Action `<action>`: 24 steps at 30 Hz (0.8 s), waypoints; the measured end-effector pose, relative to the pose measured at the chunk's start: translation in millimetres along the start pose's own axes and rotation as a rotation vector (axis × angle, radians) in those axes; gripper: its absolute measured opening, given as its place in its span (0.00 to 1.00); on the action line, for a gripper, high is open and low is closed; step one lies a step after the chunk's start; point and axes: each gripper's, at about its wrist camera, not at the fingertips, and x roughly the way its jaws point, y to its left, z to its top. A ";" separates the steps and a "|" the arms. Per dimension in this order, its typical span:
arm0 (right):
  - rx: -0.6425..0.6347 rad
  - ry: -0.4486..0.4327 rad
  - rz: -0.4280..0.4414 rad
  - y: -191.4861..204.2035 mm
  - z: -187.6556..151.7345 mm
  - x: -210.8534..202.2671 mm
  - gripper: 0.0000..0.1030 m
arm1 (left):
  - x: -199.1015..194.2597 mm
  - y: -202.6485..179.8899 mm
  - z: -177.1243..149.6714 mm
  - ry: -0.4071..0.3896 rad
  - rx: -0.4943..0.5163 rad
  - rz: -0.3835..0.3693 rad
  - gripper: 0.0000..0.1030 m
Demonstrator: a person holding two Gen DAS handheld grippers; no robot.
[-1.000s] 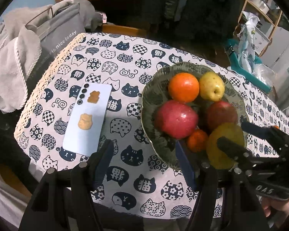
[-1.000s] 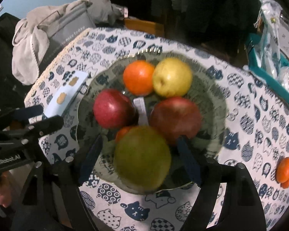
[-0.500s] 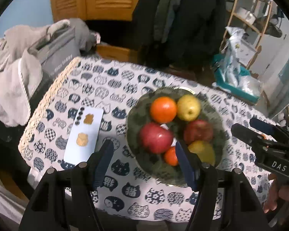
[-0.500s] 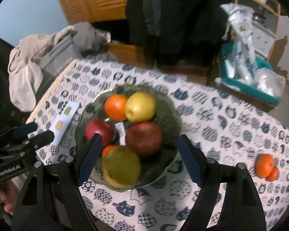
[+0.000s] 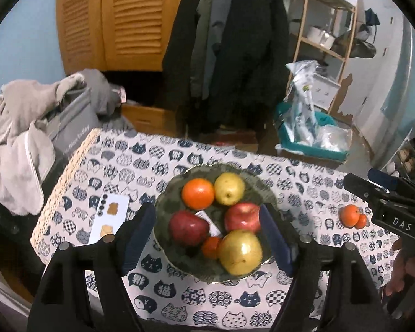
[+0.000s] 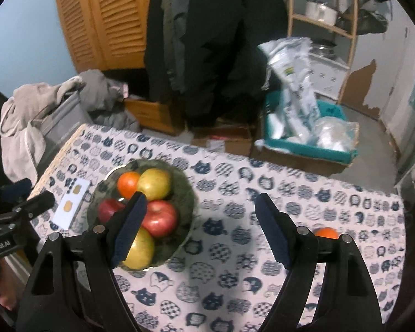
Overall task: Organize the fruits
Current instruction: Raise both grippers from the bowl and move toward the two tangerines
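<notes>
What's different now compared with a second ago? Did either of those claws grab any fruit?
Neither grabbed anything. Both grippers rose away from the bowl, which now looks smaller. The left gripper is opening, nothing between its fingers; the right gripper stayed open. Fruit, phone and tangerines stayed put.

At the left of the frame we see a phone (image 5: 108,219) on the desk (image 5: 179,290); upper left, a grey bag (image 5: 69,121) draped with clothes.
</notes>
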 end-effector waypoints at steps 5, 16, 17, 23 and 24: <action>-0.009 -0.045 -0.041 -15.9 -1.7 -23.1 0.79 | -12.9 -12.3 6.9 -0.032 0.001 -0.023 0.79; 0.030 -0.153 -0.064 -52.9 0.9 -81.8 0.84 | -37.2 -49.5 21.4 -0.109 0.042 -0.067 0.84; 0.032 -0.159 -0.069 -55.7 0.9 -85.2 0.84 | -39.3 -53.7 22.5 -0.114 0.044 -0.071 0.85; 0.040 -0.196 -0.116 -76.4 -3.8 -104.9 0.85 | -45.3 -71.4 27.4 -0.134 0.061 -0.087 0.86; 0.040 -0.202 -0.131 -80.1 -5.2 -107.7 0.85 | -45.7 -73.6 27.8 -0.135 0.063 -0.089 0.86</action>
